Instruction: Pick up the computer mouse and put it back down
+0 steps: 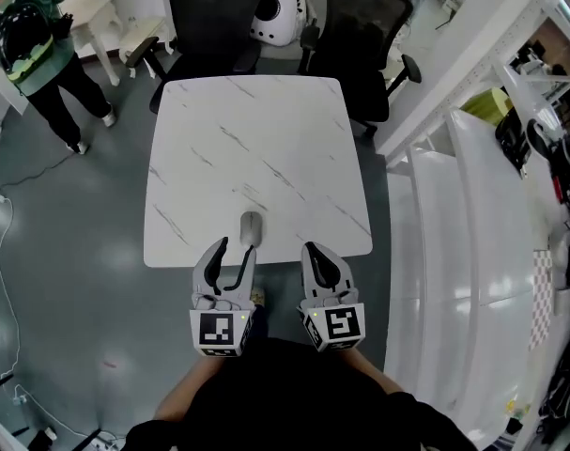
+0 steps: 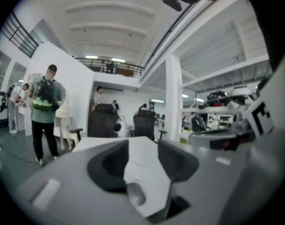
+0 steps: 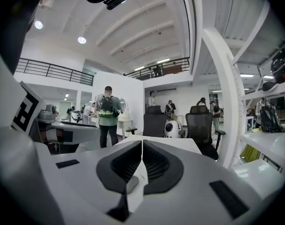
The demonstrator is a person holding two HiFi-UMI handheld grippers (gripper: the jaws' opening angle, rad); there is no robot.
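Note:
A grey computer mouse [image 1: 252, 227] lies on the white marble table [image 1: 256, 148], close to its near edge. My left gripper [image 1: 236, 246] is open at that edge, and the mouse sits just ahead of its right finger, untouched. In the left gripper view the mouse [image 2: 136, 194] shows low in the gap between the parted jaws of the left gripper [image 2: 143, 144]. My right gripper [image 1: 309, 248] is a little right of the mouse, shut on nothing. In the right gripper view its tips [image 3: 142, 143] meet, and the mouse [image 3: 131, 183] peeks through the slit below them.
Two black office chairs [image 1: 214, 26] [image 1: 362, 40] stand at the table's far side, with a white rounded machine [image 1: 277, 12] between them. A person with a backpack [image 1: 36, 40] stands far left. White shelving [image 1: 472, 205] runs along the right. A cable [image 1: 7, 280] lies on the floor.

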